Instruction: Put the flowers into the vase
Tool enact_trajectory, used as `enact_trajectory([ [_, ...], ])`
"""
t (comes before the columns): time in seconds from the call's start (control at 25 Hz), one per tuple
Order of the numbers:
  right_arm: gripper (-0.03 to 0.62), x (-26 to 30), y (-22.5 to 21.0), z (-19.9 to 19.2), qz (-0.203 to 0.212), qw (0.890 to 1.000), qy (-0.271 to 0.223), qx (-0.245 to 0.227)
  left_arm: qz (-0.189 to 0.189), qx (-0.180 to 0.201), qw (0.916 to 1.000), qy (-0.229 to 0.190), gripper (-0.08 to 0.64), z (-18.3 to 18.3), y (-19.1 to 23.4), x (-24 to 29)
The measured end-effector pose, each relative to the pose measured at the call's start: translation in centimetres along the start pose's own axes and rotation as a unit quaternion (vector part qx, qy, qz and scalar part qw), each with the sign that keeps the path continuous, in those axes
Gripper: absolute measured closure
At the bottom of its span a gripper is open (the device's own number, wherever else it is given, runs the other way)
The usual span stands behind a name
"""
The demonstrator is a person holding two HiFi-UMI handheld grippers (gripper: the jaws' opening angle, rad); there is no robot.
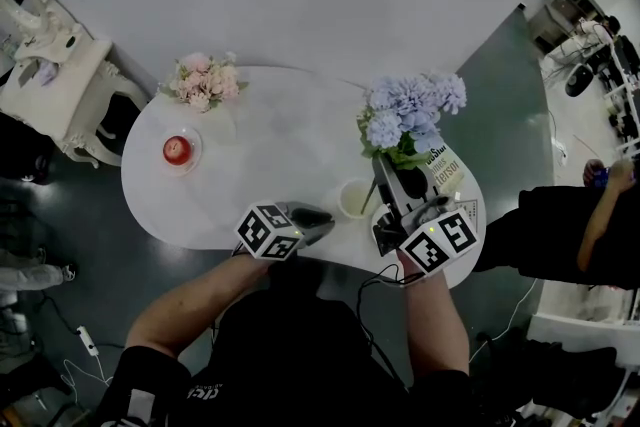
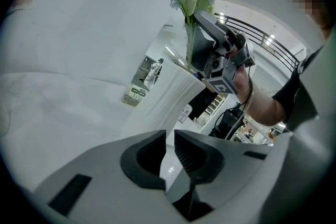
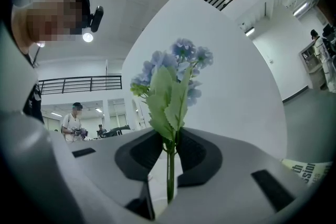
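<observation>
Right gripper view: right hand-held gripper (image 3: pixel 169 147) pinches thin green stem (image 3: pixel 169 178) of ruffled blue flowers (image 3: pixel 176 63).

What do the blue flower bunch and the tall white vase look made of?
Blue flower bunch: probably artificial, fabric petals on a plastic stem; leaves are flat, matte, uniformly green. Tall white vase: opaque, matte wall; ceramic or plastic, cannot tell which.

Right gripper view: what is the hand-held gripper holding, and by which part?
The right hand-held gripper clamps the blue flowers by the green stem, just below the leaves.
</observation>
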State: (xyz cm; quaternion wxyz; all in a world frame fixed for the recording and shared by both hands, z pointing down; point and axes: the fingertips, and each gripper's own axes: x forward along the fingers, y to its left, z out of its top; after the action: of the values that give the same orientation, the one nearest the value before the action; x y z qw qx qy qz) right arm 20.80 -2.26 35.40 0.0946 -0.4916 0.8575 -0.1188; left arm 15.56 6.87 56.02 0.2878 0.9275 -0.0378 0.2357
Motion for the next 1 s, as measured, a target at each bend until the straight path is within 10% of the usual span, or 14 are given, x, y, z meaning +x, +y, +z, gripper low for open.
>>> enact_trajectory([
  [1.0,0.503,-1.0,-0.3,-1.2,-0.014,1.000,0.016,-0.005,0.005,-0.003,1.0000,0.003,0.504,0.1,-0.1,0.6],
])
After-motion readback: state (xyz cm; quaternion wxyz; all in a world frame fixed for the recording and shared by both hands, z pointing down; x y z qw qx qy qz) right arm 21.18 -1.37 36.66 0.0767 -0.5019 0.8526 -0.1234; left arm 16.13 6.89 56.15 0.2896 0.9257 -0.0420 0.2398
